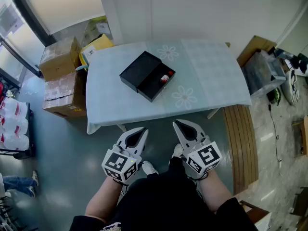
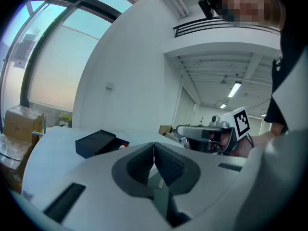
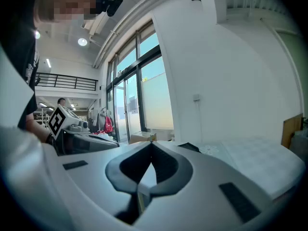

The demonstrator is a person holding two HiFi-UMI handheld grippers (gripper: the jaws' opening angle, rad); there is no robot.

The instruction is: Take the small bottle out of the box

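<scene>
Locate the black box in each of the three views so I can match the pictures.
Head view: the box lies open at the middle of the table, above picture centre.
Left gripper view: the box sits left of centre, on the table.
Right gripper view: only a dark sliver just right of centre, probably the box.
Shared landmark: the pale table.

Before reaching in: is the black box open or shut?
Open: the flat black box lies uncovered on one side, and the small red-and-white bottle shows inside.
</scene>
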